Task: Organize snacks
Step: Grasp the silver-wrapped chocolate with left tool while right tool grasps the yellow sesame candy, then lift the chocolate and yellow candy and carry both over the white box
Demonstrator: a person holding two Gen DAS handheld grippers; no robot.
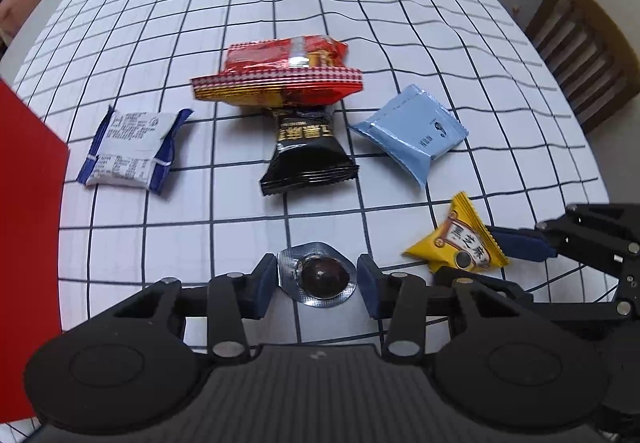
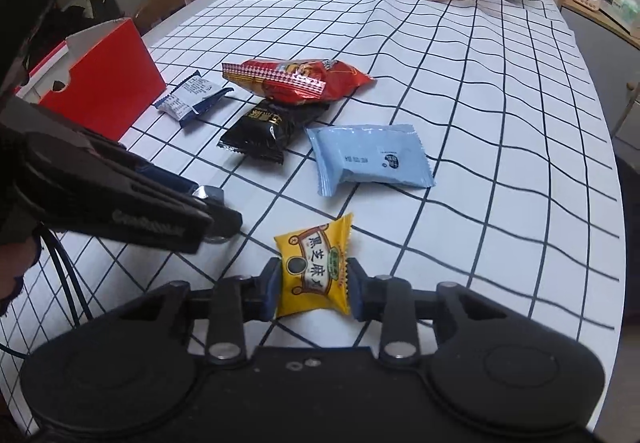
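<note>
Two tools work at once. Left wrist: left tool (image 1: 317,280) brackets a foil candy (image 1: 318,274) flat on the table (image 1: 120,235), pads touching its rim, pinching it. Red box (image 1: 28,227) lies left, nearer this hand. Right wrist: right tool (image 2: 313,289) pinches a yellow packet (image 2: 316,267), long axis pointing away.
</note>
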